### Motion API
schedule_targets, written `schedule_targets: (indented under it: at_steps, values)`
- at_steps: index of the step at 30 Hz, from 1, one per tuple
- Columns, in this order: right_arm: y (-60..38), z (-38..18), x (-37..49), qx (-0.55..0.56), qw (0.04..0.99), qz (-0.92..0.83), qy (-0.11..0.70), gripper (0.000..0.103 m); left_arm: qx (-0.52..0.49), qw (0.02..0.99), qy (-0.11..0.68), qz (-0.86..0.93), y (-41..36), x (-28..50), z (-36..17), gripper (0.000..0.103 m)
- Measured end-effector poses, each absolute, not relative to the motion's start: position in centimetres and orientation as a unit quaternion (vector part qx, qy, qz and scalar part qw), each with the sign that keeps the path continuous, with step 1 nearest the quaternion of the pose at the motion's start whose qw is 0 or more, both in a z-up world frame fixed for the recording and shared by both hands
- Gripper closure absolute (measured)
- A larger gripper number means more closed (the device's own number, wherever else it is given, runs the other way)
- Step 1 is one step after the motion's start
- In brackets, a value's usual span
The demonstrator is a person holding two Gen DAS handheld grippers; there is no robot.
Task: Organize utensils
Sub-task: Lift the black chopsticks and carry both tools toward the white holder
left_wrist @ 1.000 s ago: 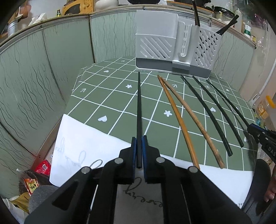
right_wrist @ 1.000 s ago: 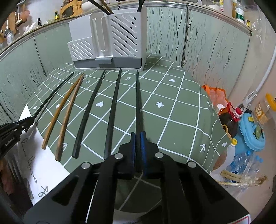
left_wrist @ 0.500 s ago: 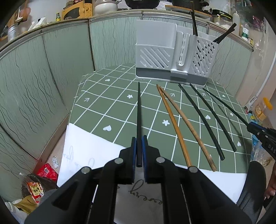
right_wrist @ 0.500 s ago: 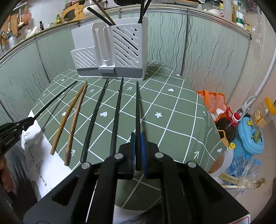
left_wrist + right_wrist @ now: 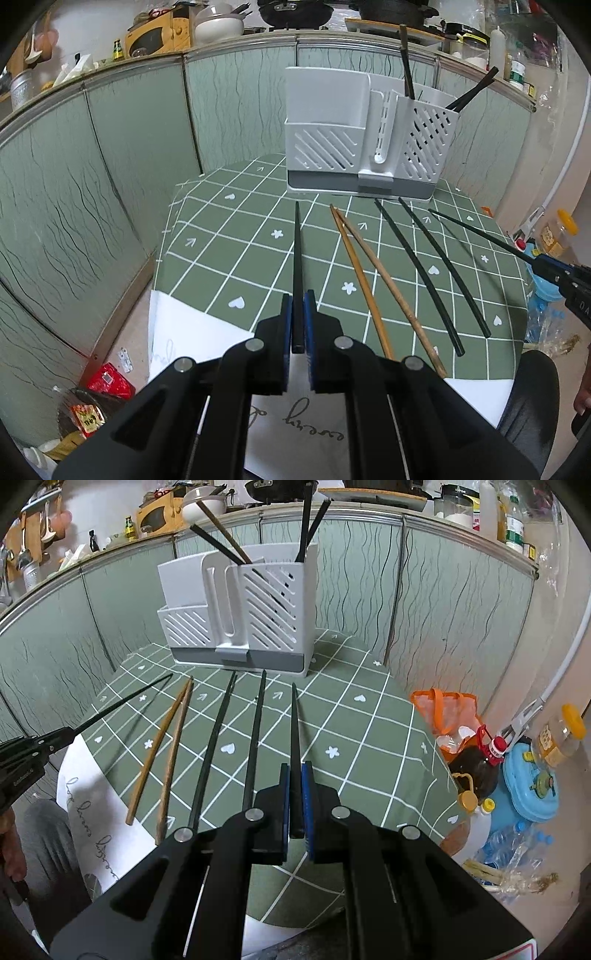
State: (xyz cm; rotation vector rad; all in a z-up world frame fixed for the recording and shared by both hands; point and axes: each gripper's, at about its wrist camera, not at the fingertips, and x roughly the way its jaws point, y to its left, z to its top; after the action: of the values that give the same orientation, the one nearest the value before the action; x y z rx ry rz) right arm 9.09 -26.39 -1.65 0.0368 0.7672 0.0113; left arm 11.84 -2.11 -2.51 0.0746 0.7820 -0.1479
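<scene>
My left gripper (image 5: 297,317) is shut on a black chopstick (image 5: 297,251), held above the green checked table and pointing at the white utensil holder (image 5: 362,147). My right gripper (image 5: 295,794) is shut on another black chopstick (image 5: 294,727), also lifted off the table. Two brown chopsticks (image 5: 369,280) and two black chopsticks (image 5: 432,273) lie side by side on the table. They show in the right wrist view too, brown (image 5: 162,753) and black (image 5: 232,746). The holder (image 5: 251,616) has several chopsticks standing in its right compartments.
The table (image 5: 229,236) stands against green wavy wall panels (image 5: 74,177). White paper (image 5: 192,339) hangs at its near edge. Bottles, a blue lid and an orange bag (image 5: 443,716) sit on the floor to the right. A black chair back (image 5: 532,391) is near the table's front.
Both grippers have risen and drawn back from the holder, each lifting its black chopstick off the table. The chopsticks on the table have not moved.
</scene>
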Motion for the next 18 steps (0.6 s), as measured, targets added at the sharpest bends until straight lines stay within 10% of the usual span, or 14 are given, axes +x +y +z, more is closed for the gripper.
schedule_targets:
  at_steps: [18]
  values:
    - [-27.1,3.2,9.3,0.015,0.935,0.014,0.355,0.097,0.04,0.924,0.37,-0.087,-2.5,12.9,2.2,0.095]
